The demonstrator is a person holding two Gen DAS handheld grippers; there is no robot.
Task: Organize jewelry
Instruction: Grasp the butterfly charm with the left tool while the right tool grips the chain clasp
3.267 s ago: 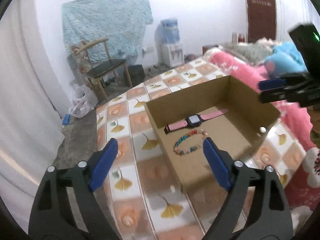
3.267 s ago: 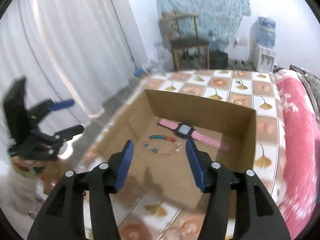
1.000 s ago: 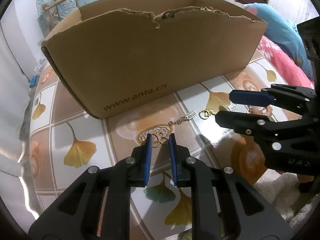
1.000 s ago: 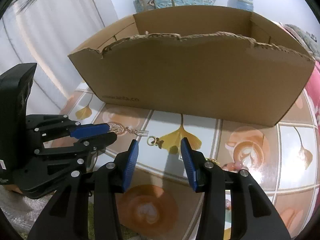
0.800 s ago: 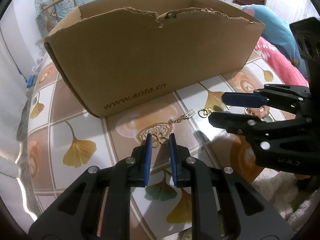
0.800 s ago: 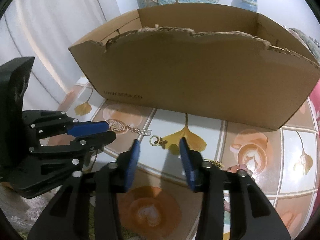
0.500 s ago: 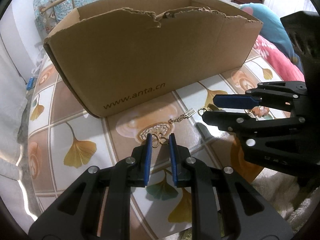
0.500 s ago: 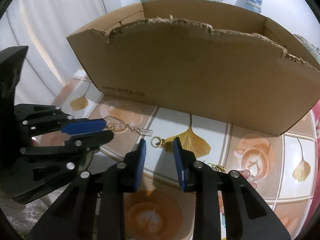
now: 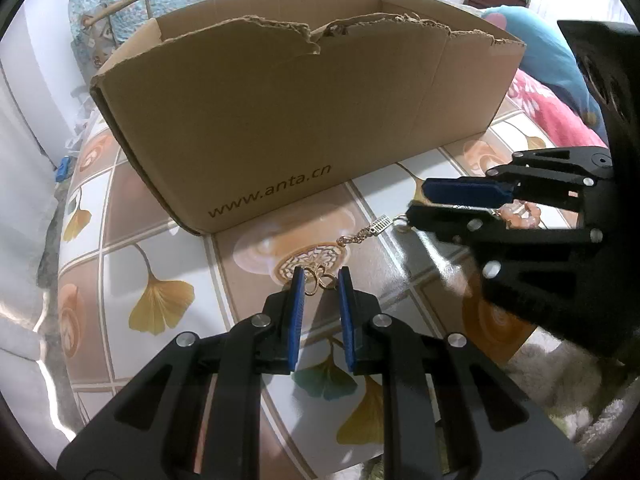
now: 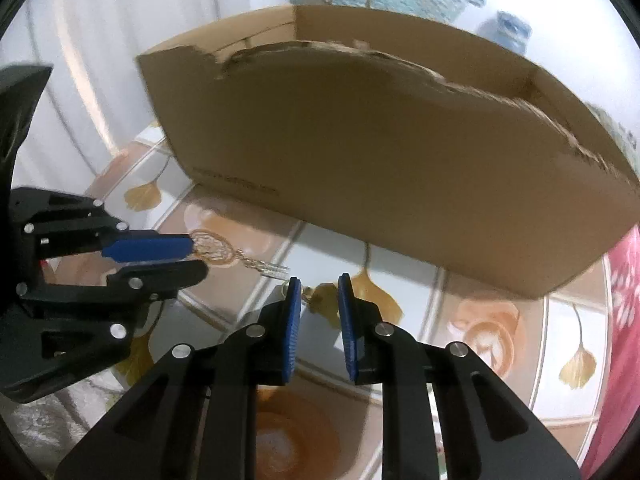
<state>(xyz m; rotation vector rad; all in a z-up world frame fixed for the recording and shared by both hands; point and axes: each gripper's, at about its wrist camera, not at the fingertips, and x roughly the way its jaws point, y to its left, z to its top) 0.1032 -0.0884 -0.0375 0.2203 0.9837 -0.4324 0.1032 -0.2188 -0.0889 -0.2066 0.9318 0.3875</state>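
Now both tongs straddle opposite ends of the gold chain.

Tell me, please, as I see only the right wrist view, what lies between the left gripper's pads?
Observer: A gold looped ornament, on the table; the left gripper's pads appear closed on it.
Operator: Is it attached to anything?
Observer: It seems joined to the round filigree disc's near edge.
Operator: Anything else nearby?
Observer: Pink beads lie on the table, right of the chain's end.
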